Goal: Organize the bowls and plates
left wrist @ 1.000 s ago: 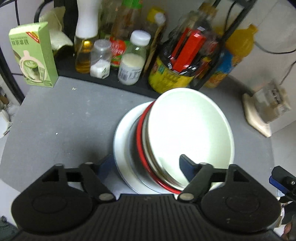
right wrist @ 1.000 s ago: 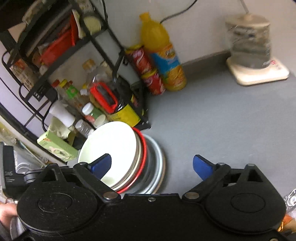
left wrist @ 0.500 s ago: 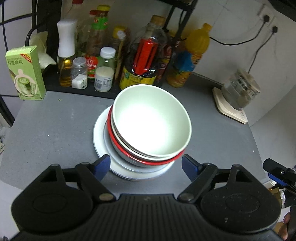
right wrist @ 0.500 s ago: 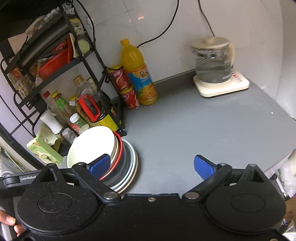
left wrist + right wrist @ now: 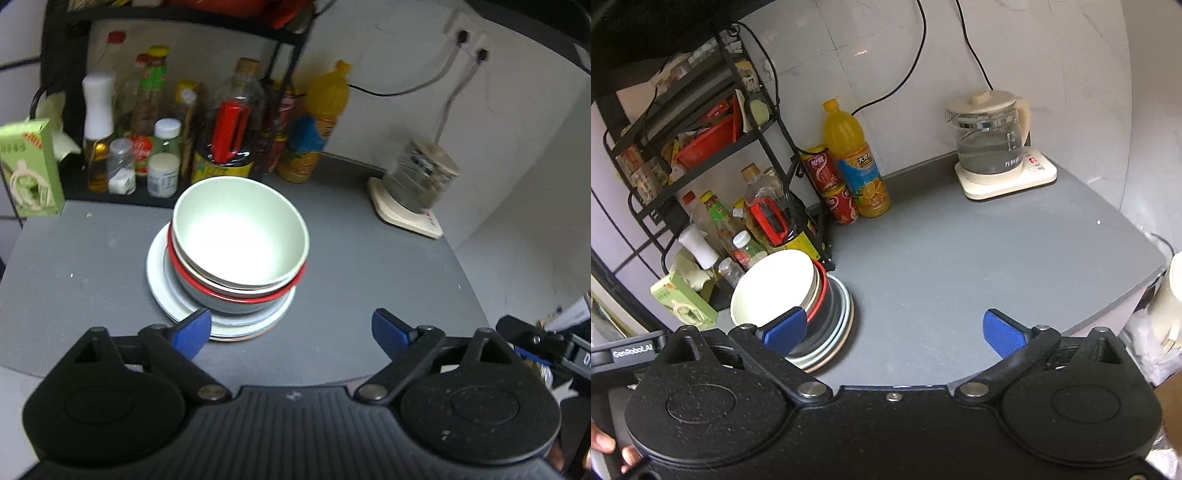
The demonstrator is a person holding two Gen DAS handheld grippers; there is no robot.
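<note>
A pale green bowl [image 5: 240, 236] sits on top of a stack: under it a white bowl, a red-rimmed grey bowl [image 5: 236, 299] and flat plates [image 5: 159, 273] on the grey counter [image 5: 81, 266]. The stack also shows in the right wrist view [image 5: 775, 284], at the left. My left gripper [image 5: 291, 328] is open and empty, just short of the stack's near edge. My right gripper [image 5: 892, 332] is open and empty, to the right of the stack, above the counter [image 5: 960, 258].
A black rack [image 5: 701, 147] with bottles and jars stands behind the stack. A green carton [image 5: 29, 170] is at the far left. An orange juice bottle [image 5: 857, 158], red cans [image 5: 831, 184] and a glass kettle [image 5: 993, 144] line the back wall.
Both grippers have pulled back and up from the stack. The left gripper's jaws, close around the bowls a second ago, now stand clear of them.
</note>
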